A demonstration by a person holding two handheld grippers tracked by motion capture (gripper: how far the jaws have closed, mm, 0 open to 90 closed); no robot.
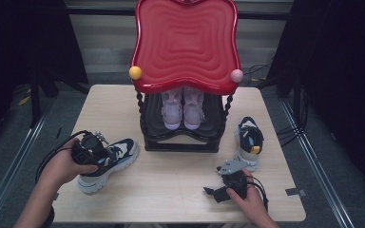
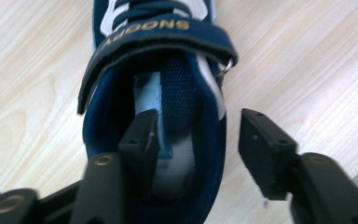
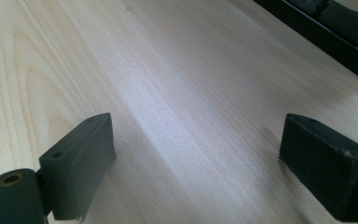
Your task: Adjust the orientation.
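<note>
A red and black shoe rack (image 1: 185,42) stands on the wooden table (image 1: 171,175). Two pink shoes (image 1: 183,107) sit inside it. Another blue shoe (image 1: 248,140) stands beside it.

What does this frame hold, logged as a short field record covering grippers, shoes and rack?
left gripper: open, one jaw inside the navy sneaker, the other outside its collar
right gripper: open, over bare table, holding nothing
second navy sneaker: standing on the table at the right, beside the rack
rack: black, red top tray
pink shoes: pair on the rack's lower shelf
</note>
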